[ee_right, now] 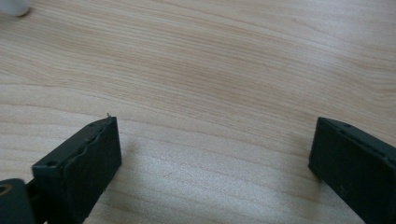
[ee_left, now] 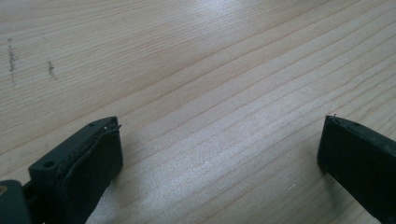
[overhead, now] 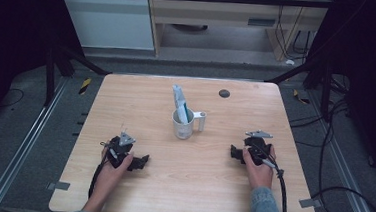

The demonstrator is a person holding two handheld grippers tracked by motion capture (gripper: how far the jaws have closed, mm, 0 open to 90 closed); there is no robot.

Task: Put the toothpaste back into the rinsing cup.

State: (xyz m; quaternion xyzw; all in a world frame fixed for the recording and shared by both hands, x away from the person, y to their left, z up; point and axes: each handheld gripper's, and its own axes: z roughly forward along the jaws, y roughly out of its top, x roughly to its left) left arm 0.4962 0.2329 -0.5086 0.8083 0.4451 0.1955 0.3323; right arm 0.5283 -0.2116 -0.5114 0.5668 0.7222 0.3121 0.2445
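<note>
Wooden table, both hand-held grippers resting

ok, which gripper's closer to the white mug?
Left, narrowly. The left gripper rests on the table below-left of the white mug. The right gripper sits lower right of it, slightly farther away. Both have jaws open, holding nothing.

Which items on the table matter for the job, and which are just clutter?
In play:
- white mug
- tube standing in the mug
- left hand-held gripper, open
- right hand-held gripper, open

Lying about:
- dark round spot near the table's far edge
- cables on the floor
</note>
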